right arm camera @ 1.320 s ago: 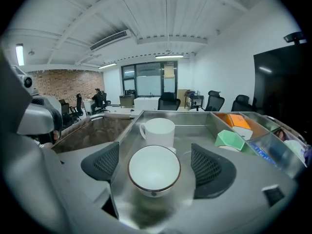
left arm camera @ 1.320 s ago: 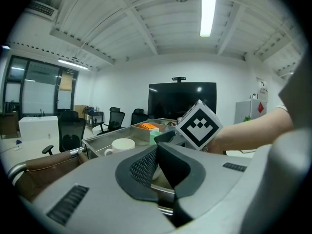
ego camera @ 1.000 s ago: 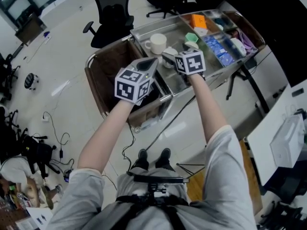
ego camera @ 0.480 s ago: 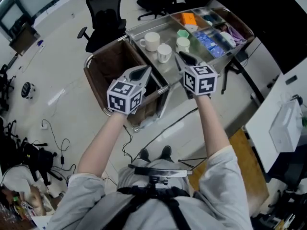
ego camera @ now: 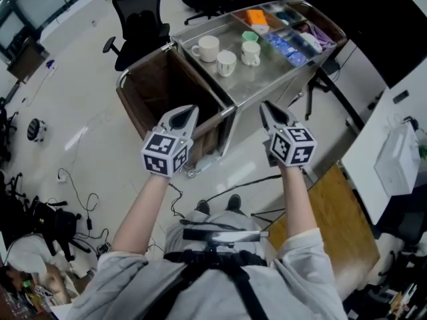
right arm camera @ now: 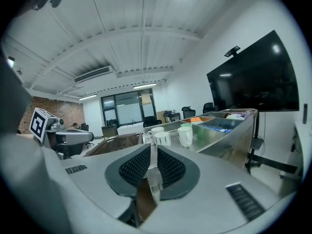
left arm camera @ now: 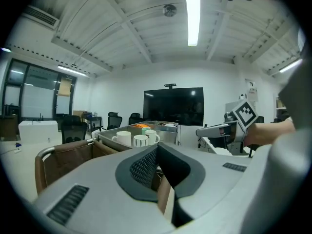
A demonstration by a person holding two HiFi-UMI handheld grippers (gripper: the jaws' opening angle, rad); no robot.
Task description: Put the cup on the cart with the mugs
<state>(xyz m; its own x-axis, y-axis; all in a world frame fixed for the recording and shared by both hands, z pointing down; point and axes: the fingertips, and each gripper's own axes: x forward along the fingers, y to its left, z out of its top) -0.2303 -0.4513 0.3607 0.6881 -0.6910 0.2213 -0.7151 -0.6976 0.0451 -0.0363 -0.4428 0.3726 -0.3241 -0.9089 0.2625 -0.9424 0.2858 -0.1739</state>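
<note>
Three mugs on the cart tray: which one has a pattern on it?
The middle mug, with thin vertical stripes. The large mug beside the brown bin and the small mug by the green cup are plain white.

Mugs (ego camera: 227, 63) on the cart (ego camera: 267, 80), compartments (ego camera: 299, 27) to their right.

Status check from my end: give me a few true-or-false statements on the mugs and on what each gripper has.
1. Three white mugs stand on the cart. True.
2. The right gripper holds a mug. False: its jaws are closing with nothing between them, short of the cart.
3. A green cup stands on the mugs' far side. True.
4. The left gripper hovers over the mugs. False: it is near the brown bin, shut and empty.
</note>
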